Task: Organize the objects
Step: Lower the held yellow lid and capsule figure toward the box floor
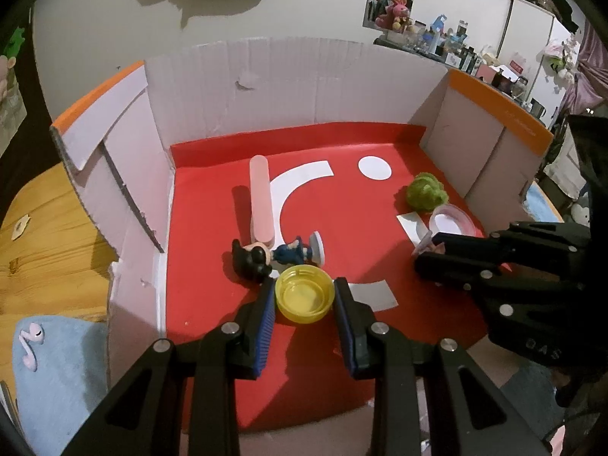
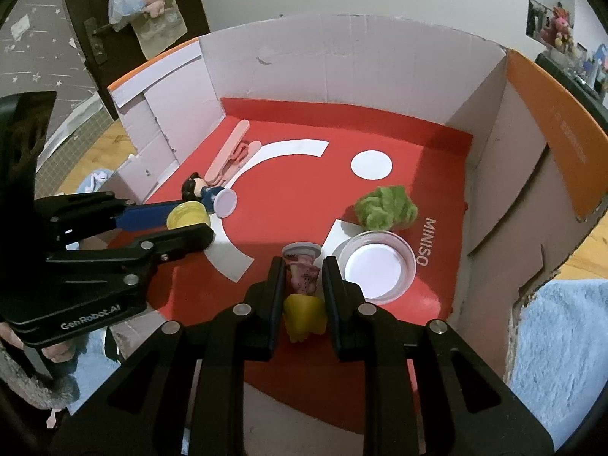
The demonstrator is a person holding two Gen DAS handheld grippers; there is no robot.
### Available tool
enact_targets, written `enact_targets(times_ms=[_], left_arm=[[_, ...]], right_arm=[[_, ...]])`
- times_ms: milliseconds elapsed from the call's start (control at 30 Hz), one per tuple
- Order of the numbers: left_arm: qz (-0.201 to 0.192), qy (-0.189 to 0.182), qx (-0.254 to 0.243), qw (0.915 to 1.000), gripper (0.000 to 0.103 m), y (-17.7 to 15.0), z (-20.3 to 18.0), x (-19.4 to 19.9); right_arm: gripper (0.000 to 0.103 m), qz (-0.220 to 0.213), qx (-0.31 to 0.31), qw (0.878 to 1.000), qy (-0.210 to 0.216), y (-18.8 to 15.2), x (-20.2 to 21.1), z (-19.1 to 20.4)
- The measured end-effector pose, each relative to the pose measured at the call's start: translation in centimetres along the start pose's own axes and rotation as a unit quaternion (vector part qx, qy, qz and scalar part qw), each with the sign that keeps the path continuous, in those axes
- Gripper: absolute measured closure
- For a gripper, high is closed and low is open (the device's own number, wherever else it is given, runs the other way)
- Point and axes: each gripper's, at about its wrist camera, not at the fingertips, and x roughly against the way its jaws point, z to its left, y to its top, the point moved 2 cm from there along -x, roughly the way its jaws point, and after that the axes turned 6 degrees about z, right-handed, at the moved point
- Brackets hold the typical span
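My left gripper [image 1: 304, 283] is shut on a yellow plastic cap [image 1: 304, 300], held just above the red floor of a cardboard box. Just beyond the cap lies a dark-haired figurine in blue [image 1: 273, 256] on its side. My right gripper [image 2: 303, 264] is shut on a small pink-and-yellow figurine [image 2: 302, 279] with a white round base. That figurine hangs next to a clear round dish [image 2: 376, 268]. The right wrist view shows the left gripper [image 2: 193, 220] and yellow cap [image 2: 189, 216] at the left. The left wrist view shows the right gripper [image 1: 425, 249] at the right.
A pink flat stick [image 1: 260, 197] lies behind the dark-haired figurine. A green fuzzy lump [image 2: 385, 207] sits behind the clear dish. White cardboard walls [image 1: 247, 87] enclose the red floor [image 1: 212, 228] on three sides. Blue cloth [image 2: 558, 342] and wooden floor lie outside the box.
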Motion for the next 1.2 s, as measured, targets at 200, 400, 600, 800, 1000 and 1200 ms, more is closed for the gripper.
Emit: enact_targets(times_ms=[200, 400, 600, 800, 1000, 1200], left_arm=[[-0.001, 0.001, 0.001, 1.0000, 0.072, 0.23, -0.02, -0.21], [-0.001, 0.002, 0.001, 1.0000, 0.072, 0.31, -0.02, -0.26], [-0.001, 0.003, 0.001, 1.0000, 0.072, 0.42, -0.01, -0.30], [-0.002, 0.003, 0.001, 1.0000, 0.071, 0.37, 0.02, -0.28], [-0.003, 0.000, 0.004, 1.0000, 0.071, 0.42, 0.10, -0.35], [-0.004, 0.002, 0.004, 1.0000, 0.071, 0.41, 0.12, -0.36]], right_arm=[[0.084, -0.002, -0.001, 1.000, 0.008, 0.05, 0.07, -0.08], [0.084, 0.000, -0.004, 1.000, -0.011, 0.33, 0.14, -0.43], [0.084, 0.001, -0.001, 1.000, -0.015, 0.28, 0.16, -0.27], [0.084, 0.001, -0.005, 1.000, -0.010, 0.23, 0.24, -0.30], [0.084, 0.001, -0.007, 1.000, -0.005, 0.18, 0.31, -0.39], [0.084, 0.000, -0.008, 1.000, -0.002, 0.00, 0.33, -0.29]])
